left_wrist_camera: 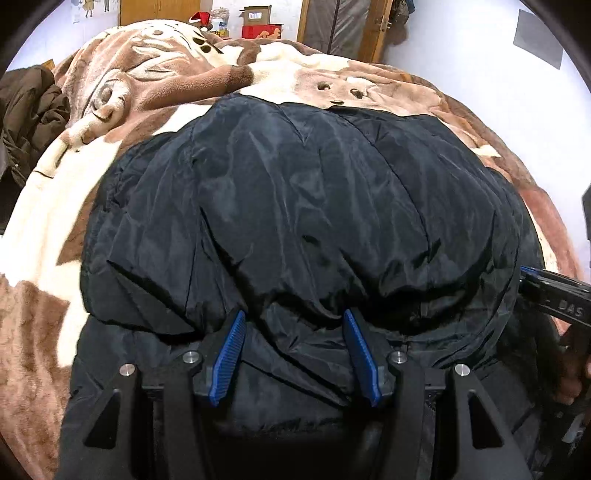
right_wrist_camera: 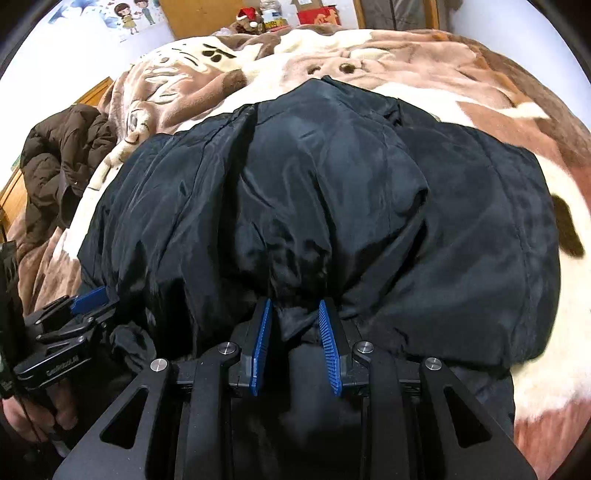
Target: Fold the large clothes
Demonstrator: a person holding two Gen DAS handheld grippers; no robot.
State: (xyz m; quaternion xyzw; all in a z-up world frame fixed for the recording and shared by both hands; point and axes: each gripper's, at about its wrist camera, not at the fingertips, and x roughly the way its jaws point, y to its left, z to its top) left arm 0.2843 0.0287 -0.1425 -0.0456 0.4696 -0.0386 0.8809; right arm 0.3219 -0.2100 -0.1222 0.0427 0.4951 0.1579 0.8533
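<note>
A large black padded jacket (left_wrist_camera: 314, 192) lies spread over a bed, with its near part doubled up into a thick fold. My left gripper (left_wrist_camera: 295, 317) holds that fold's near edge, bunched fabric pressed between its blue pads (left_wrist_camera: 231, 350). In the right wrist view the same jacket (right_wrist_camera: 332, 192) fills the middle, and my right gripper (right_wrist_camera: 294, 304) is shut on a pinch of its gathered edge. Each gripper shows in the other's view: the right gripper (left_wrist_camera: 532, 275) at the jacket's right side, the left gripper (right_wrist_camera: 88, 299) at its left side, held by a hand (right_wrist_camera: 22, 413).
A brown and cream plush blanket (left_wrist_camera: 184, 85) covers the bed under the jacket. A brown puffy coat (right_wrist_camera: 62, 155) is heaped at the bed's left edge. Cardboard boxes (left_wrist_camera: 262, 31) and a wooden door (left_wrist_camera: 376, 29) stand by the far wall.
</note>
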